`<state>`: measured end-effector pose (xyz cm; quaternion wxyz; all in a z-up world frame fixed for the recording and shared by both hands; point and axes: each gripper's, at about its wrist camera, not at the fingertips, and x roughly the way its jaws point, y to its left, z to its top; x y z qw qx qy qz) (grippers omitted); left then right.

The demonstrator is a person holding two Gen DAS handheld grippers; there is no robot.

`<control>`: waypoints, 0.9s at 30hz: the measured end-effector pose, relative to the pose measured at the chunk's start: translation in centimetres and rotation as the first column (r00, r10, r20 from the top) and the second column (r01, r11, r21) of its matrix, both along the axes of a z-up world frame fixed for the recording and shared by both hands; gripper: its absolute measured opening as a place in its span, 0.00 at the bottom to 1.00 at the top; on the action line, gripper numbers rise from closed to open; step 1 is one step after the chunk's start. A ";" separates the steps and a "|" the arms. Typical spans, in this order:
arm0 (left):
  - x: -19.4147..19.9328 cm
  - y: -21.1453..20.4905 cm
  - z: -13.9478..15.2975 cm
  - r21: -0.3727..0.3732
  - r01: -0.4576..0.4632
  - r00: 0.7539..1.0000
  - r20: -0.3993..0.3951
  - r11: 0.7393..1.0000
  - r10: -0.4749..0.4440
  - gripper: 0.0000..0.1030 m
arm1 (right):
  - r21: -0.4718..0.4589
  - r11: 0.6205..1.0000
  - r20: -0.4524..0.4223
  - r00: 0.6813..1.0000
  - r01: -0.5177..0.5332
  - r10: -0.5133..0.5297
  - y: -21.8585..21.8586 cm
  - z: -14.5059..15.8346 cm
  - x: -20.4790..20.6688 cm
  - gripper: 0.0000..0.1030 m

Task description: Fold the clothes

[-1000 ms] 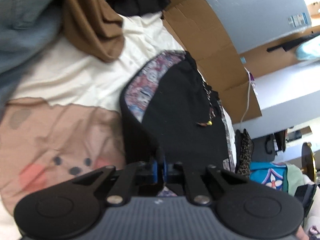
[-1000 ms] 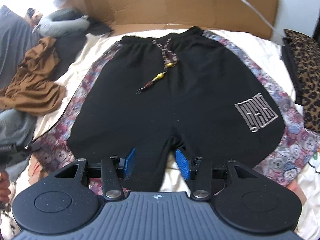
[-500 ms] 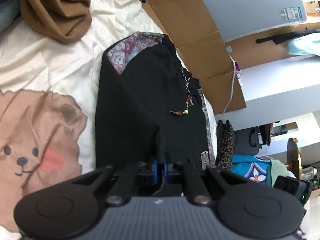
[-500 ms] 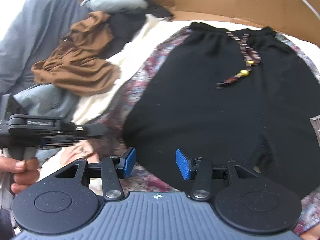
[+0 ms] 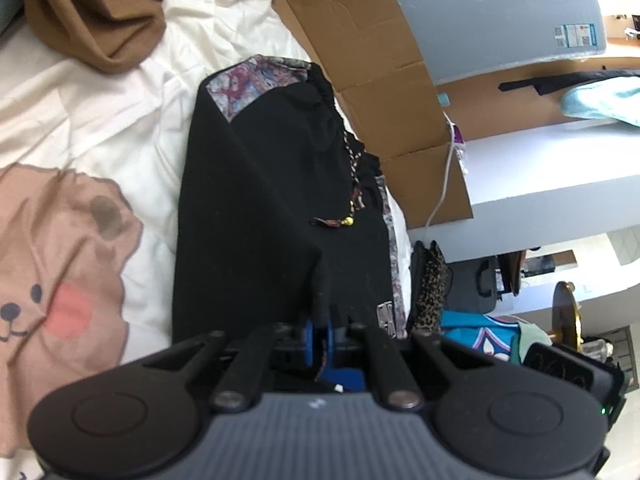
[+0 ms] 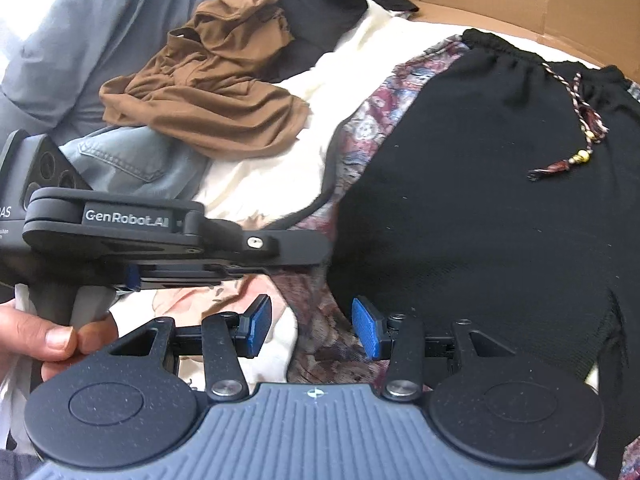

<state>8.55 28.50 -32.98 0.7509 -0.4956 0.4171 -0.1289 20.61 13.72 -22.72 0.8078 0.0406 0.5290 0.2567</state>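
Left gripper (image 5: 318,342): blue fingers (image 5: 307,338) pressed together, pinching a raised ridge of the black shorts (image 5: 256,200) fabric. Cloth rises in a fold straight ahead of the fingertips. Rest of the shorts stretches away from the fingers, one leg folded over the other, patterned side panel (image 5: 252,84) at the far end by the waistband. Drawstring (image 5: 352,184) with yellow bead lies ahead and slightly right of the fingers.

Right gripper (image 6: 312,326): fingers (image 6: 258,324) spread wide, holding nothing. Between and under them sits the patterned edge of the shorts (image 6: 480,200); contact cannot be told. Black front of the shorts fills the area ahead and right of the fingers, drawstring (image 6: 576,136) far right.

In the right wrist view, the left gripper (image 6: 316,258) comes in from the left, just ahead of the right fingers, tip at the shorts' edge. A hand (image 6: 48,340) grips its handle, left of the right fingers.

Shorts lie on a cream bed sheet (image 5: 100,112) with a bear print (image 5: 52,264). Brown garment (image 6: 208,96) and jeans (image 6: 140,160) sit ahead-left of the right fingers. Cardboard (image 5: 368,52) beyond the waistband.
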 end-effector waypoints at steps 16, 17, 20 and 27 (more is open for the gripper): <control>0.5 -1.3 2.2 -0.057 0.043 0.997 0.066 0.997 -0.040 0.20 | -0.142 0.988 0.086 0.995 0.062 -0.050 1.2 -1.3 0.3 0.03; 0.3 -1.1 2.5 -0.058 0.032 0.997 0.078 0.998 -0.027 0.21 | -0.138 0.988 0.088 0.994 0.069 -0.058 1.0 -1.3 0.3 0.02; -0.2 -0.2 3.0 -0.040 -0.010 0.996 0.091 0.999 0.014 0.27 | -0.133 0.987 0.086 0.993 0.092 -0.081 0.2 -1.3 0.3 0.02; -0.5 0.1 0.7 0.053 -0.074 0.997 -0.025 0.996 0.075 0.30 | -0.087 0.984 0.071 0.987 0.153 -0.147 -2.9 0.0 0.6 0.02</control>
